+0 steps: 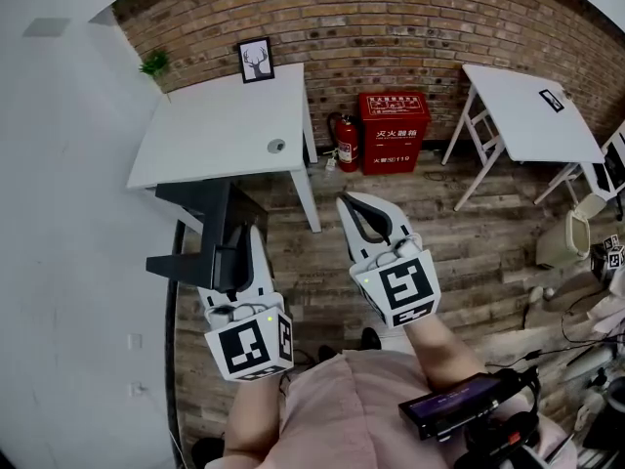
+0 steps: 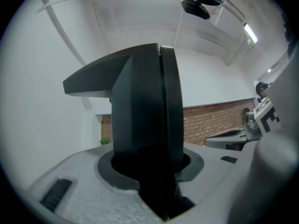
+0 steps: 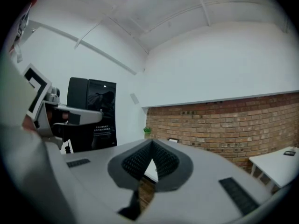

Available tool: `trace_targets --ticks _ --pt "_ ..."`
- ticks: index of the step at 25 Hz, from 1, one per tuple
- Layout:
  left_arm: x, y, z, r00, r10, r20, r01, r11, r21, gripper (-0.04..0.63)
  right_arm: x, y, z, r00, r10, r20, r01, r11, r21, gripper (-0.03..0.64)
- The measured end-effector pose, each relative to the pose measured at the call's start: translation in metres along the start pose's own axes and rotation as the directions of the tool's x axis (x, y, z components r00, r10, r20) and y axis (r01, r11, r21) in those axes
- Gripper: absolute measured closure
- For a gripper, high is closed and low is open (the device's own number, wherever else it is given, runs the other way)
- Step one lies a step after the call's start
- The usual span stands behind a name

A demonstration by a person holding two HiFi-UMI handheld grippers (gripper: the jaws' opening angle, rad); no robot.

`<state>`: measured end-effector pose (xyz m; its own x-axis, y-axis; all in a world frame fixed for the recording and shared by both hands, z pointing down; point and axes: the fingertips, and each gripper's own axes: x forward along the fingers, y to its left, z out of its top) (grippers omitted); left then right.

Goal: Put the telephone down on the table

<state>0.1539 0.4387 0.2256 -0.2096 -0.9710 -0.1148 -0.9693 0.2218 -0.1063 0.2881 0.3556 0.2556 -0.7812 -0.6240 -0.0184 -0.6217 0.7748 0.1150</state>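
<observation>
Telephone (image 1: 207, 225) held upright in left gripper (image 1: 236, 254), just short of table's (image 1: 215, 125) near edge; right gripper (image 1: 369, 213) jaws closed, empty, farther from table.

the only print i can read is on the red cabinet (image 1: 394, 130) against the brick wall: two lines of white chinese characters on its front, the lower line ending in 119; the characters themselves are too small for me to be sure of. just left of the cabinet, the fire extinguisher (image 1: 347, 147) has a pale label i cannot read. well to the right of the cabinet, a black label (image 1: 552, 100) lies on a white table (image 1: 518, 115), its print too small to tell. in my right gripper view a black panel (image 3: 91, 113) bears short lines of white print, also too small to read
</observation>
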Motion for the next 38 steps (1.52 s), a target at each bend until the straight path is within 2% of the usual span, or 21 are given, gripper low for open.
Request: trace_targets --ticks 4,7,10,12,13,14,15,16,18,19,21,23,25,30,32,33,38 --pt "0.002 -0.01 0.0 0.998 -0.053 -0.016 0.052 0.998 -0.025 0.43 -0.001 -0.008 -0.003 1.0 0.013 0.006 -0.013 0.999 0.038 0.612" --pt "0.008 -0.025 0.003 0.991 -0.134 -0.028 0.133 0.991 -0.029 0.431 0.0 -0.016 -0.002 0.999 0.03 0.012 -0.031 0.998 0.05 0.611" --pt "0.009 -0.04 0.005 0.966 -0.252 -0.049 0.251 0.967 -0.031 0.431 0.001 -0.016 0.005 0.996 0.089 0.028 -0.091 0.994 0.066 0.576" --pt "0.008 -0.051 0.008 0.94 -0.337 -0.049 0.336 0.942 -0.02 0.431 -0.002 -0.01 0.018 0.976 0.197 0.093 -0.208 0.968 0.143 0.526" --pt "0.007 -0.057 0.01 0.923 -0.382 -0.048 0.382 0.924 -0.021 0.431 -0.005 -0.006 0.028 0.951 0.273 0.146 -0.299 0.933 0.202 0.483" --pt "0.007 -0.064 0.012 0.901 -0.432 -0.045 0.43 0.902 -0.034 0.431 -0.009 -0.002 0.038 0.914 0.351 0.203 -0.395 0.883 0.253 0.423" --pt "0.007 -0.069 0.013 0.874 -0.484 -0.041 0.482 0.875 -0.057 0.431 -0.012 0.001 0.048 0.873 0.417 0.252 -0.478 0.832 0.281 0.37" --pt "0.007 -0.074 0.015 0.843 -0.537 -0.035 0.533 0.842 -0.084 0.431 -0.015 0.004 0.057 0.837 0.468 0.283 -0.538 0.795 0.278 0.349" --pt "0.004 -0.083 0.02 0.772 -0.636 -0.018 0.629 0.768 -0.122 0.431 -0.018 0.007 0.068 0.789 0.538 0.296 -0.604 0.767 0.215 0.318" --pt "0.002 -0.088 0.023 0.735 -0.678 -0.014 0.672 0.731 -0.121 0.431 -0.02 0.009 0.072 0.767 0.571 0.292 -0.63 0.756 0.178 0.314" --pt "-0.004 -0.103 0.026 0.667 -0.745 -0.021 0.741 0.666 -0.086 0.431 -0.027 0.014 0.079 0.714 0.639 0.287 -0.69 0.712 0.131 0.313" --pt "-0.01 -0.12 0.027 0.613 -0.789 -0.04 0.788 0.614 -0.047 0.431 -0.035 0.02 0.083 0.661 0.696 0.281 -0.743 0.659 0.115 0.313" --pt "-0.014 -0.133 0.027 0.572 -0.818 -0.057 0.818 0.574 -0.033 0.431 -0.039 0.025 0.085 0.624 0.733 0.272 -0.776 0.622 0.105 0.314" --pt "-0.018 -0.154 0.018 0.496 -0.864 -0.088 0.866 0.499 -0.024 0.431 -0.05 0.031 0.084 0.533 0.798 0.281 -0.842 0.534 0.078 0.332" --pt "-0.018 -0.164 0.013 0.482 -0.869 -0.114 0.868 0.491 -0.075 0.431 -0.059 0.029 0.084 0.496 0.817 0.294 -0.861 0.506 0.046 0.384" --pt "-0.018 -0.169 0.011 0.477 -0.87 -0.121 0.866 0.489 -0.102 0.431 -0.063 0.028 0.084 0.487 0.821 0.299 -0.866 0.497 0.046 0.427" --pt "-0.014 -0.177 0.0 0.455 -0.88 -0.135 0.87 0.472 -0.145 0.43 -0.064 0.02 0.072 0.493 0.819 0.293 -0.866 0.493 0.081 0.434"
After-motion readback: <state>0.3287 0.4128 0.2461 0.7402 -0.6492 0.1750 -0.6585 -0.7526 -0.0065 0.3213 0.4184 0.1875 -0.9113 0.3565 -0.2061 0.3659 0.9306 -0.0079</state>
